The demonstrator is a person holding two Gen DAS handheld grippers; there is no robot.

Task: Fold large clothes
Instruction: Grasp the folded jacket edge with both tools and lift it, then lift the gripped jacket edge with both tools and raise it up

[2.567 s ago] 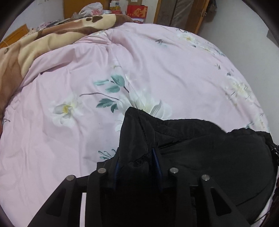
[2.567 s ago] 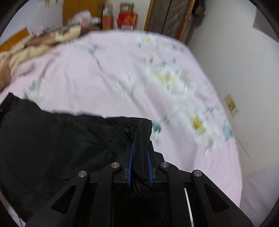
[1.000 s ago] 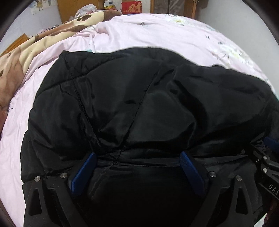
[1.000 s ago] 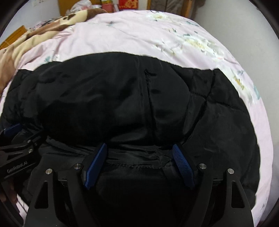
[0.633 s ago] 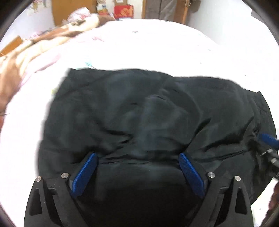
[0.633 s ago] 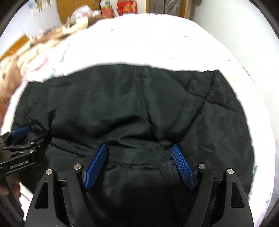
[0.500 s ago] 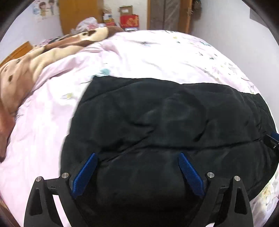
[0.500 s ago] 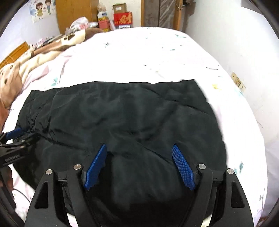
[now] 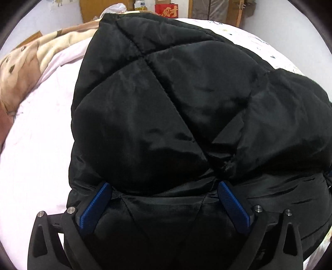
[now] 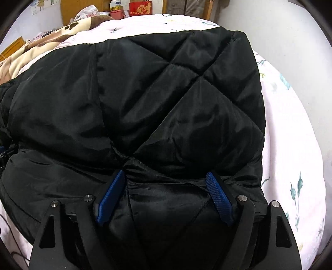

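A large black quilted jacket (image 9: 166, 108) lies on the pink floral bed (image 9: 35, 145) and fills most of both views (image 10: 145, 103). My left gripper (image 9: 164, 187) is open, its blue pads (image 9: 95, 205) spread wide over the jacket's near edge on the left side. My right gripper (image 10: 166, 176) is open too, its blue pads (image 10: 217, 195) spread over the near edge on the right side. Jacket fabric bulges between the open fingers of each; neither grips it.
A brown and cream blanket (image 9: 27, 62) lies bunched at the far left of the bed. A wooden cabinet, red boxes (image 10: 140, 8) and a door stand beyond the bed. A white wall (image 10: 300, 52) runs close along the right side.
Both grippers held jacket fabric 2.6 s ago, then opened. Since half a second ago both have dropped low and close to the jacket, which now bulges up in front of them.
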